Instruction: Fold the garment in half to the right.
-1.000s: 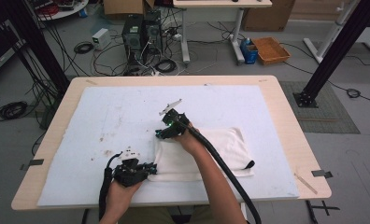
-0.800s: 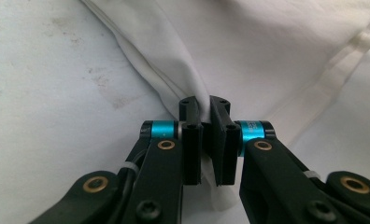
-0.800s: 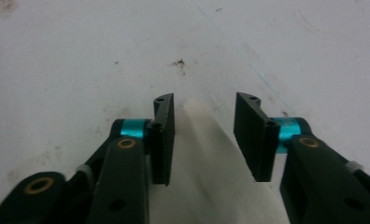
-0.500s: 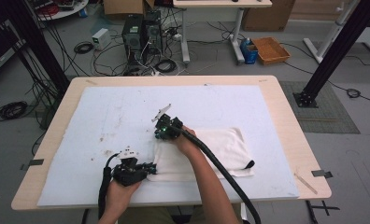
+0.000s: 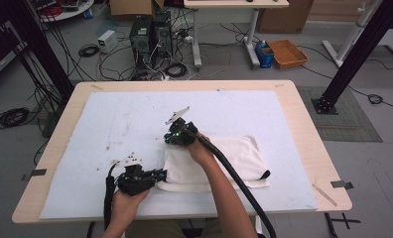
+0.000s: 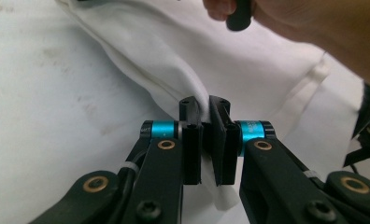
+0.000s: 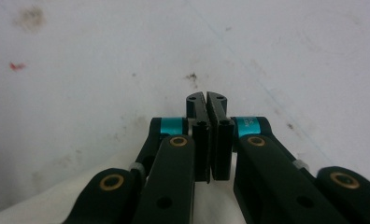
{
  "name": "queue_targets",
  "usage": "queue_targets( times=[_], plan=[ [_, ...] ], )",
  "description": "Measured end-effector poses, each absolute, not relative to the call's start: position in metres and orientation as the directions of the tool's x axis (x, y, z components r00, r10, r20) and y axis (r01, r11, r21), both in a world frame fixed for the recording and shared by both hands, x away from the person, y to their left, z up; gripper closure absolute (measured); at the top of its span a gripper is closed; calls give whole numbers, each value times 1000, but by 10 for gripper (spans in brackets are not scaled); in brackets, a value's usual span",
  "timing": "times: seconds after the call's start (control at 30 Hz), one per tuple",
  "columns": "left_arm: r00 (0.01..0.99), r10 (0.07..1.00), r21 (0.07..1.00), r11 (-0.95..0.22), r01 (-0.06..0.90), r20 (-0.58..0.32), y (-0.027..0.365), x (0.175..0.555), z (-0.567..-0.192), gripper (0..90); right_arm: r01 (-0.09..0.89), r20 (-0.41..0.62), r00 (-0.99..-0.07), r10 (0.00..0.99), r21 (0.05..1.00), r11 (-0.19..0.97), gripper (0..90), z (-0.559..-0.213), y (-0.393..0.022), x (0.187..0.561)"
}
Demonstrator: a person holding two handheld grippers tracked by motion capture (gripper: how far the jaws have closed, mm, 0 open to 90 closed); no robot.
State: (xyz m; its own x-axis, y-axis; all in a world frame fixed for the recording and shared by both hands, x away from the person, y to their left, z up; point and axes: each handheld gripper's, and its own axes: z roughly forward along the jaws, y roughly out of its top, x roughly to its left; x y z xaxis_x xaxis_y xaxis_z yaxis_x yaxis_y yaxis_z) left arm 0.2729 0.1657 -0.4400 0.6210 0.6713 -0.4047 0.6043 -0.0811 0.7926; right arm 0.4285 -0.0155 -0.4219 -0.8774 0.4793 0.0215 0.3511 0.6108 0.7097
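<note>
The high view looks forward and down from above my side of the desk, far enough off to take in the floor beyond. My left hand-held gripper carries a camera looking along its jaws, very close to the white cloth. The camera on my right hand-held gripper sits just above the desk's white cover. All three views share cloth and cover.

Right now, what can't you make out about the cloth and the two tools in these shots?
- Right tool, right gripper view: jaws look shut; whether they pinch the folded white cloth is hidden by the jaws themselves.
- High view: the right hand covers the cloth's far-left corner.
- Left tool, left gripper view: shut on a cloth fold; the pads hide how much is caught.
- High view: stains on the white table mat are too small to identify.
</note>
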Motion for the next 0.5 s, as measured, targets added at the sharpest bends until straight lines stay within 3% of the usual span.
queue_targets(
  times=[0.13,0.5],
  plan=[
    [653,644,824,-61,564,-399,161,275,-433,837,377,73,-866,495,746,550,900,-414,-28,430],
    [729,572,867,-58,494,-377,131,285,-410,837,333,31,-862,506,787,519,900,-384,-59,425]
  ],
)
